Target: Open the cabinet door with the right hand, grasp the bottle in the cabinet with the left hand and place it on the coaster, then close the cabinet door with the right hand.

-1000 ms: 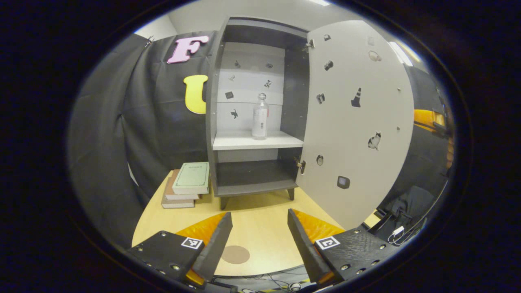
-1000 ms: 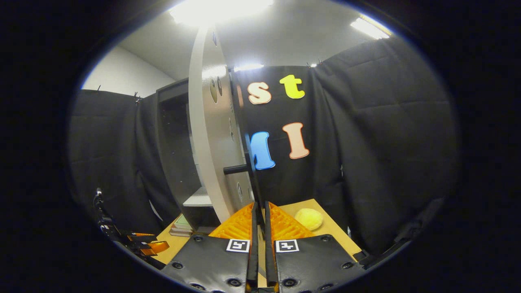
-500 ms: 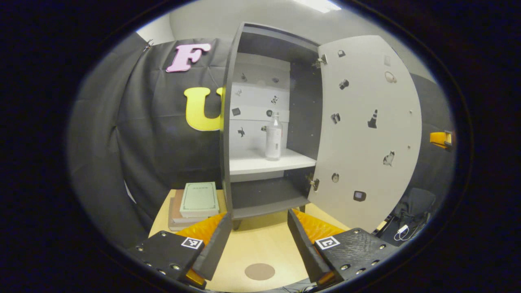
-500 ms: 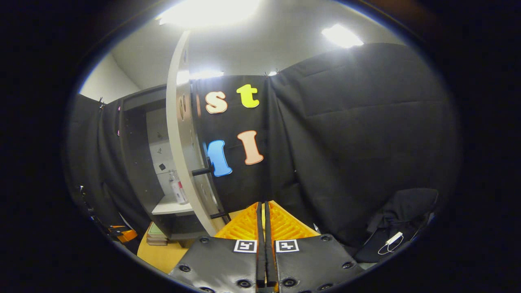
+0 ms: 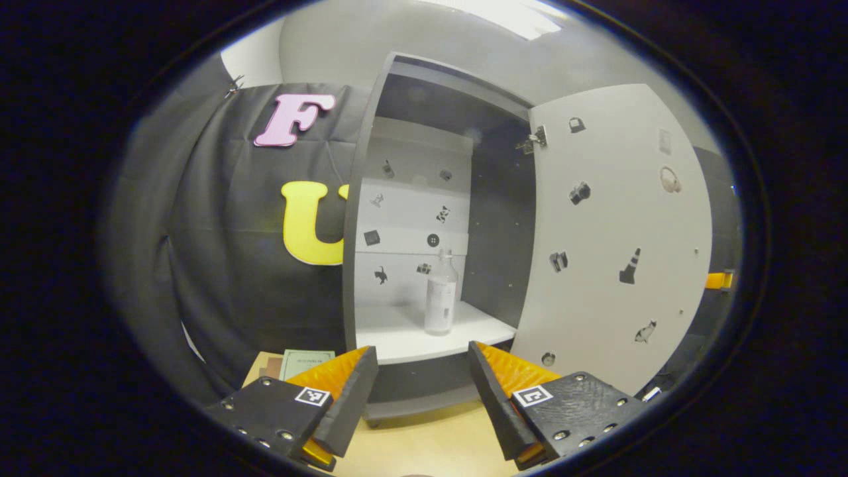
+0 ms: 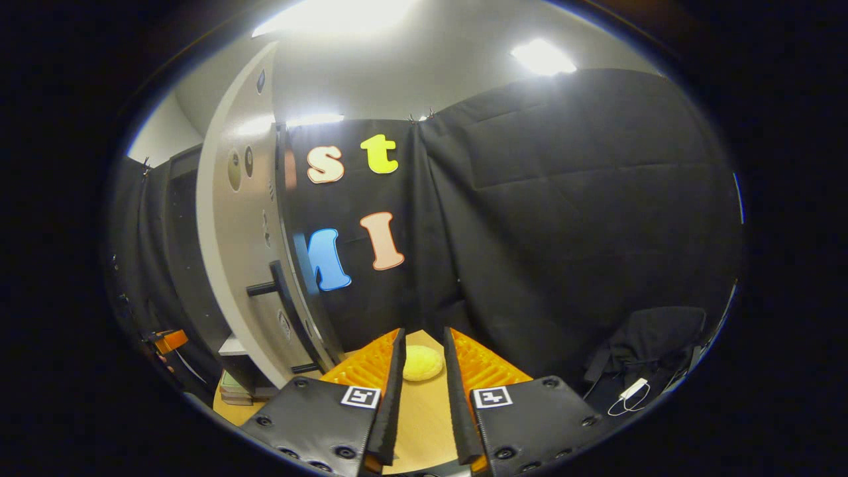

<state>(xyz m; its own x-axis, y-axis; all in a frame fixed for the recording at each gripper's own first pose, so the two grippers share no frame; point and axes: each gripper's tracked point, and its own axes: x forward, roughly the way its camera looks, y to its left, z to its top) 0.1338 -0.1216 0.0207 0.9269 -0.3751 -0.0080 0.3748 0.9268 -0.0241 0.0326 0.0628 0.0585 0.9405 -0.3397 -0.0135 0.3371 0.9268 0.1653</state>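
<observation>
In the left gripper view, your left gripper (image 5: 416,371) hangs spread wide and empty, lined up on the bottle (image 5: 440,296), which stands upright alone near the shelf's (image 5: 397,334) front right edge inside the cabinet (image 5: 361,199), its door (image 5: 616,232) swung wide. In the right gripper view, your right gripper (image 6: 421,354) is parted slightly, holding nothing, well clear of the door's handle (image 6: 281,291), with a yellow ball (image 6: 422,362) on the table's far edge beyond it.

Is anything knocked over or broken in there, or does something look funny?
Nothing looks wrong. The bottle stands upright on the white shelf inside the cabinet, and the cabinet door hangs wide open, as the job needs. The books lie flat beside it. No spills or damage show.
</observation>
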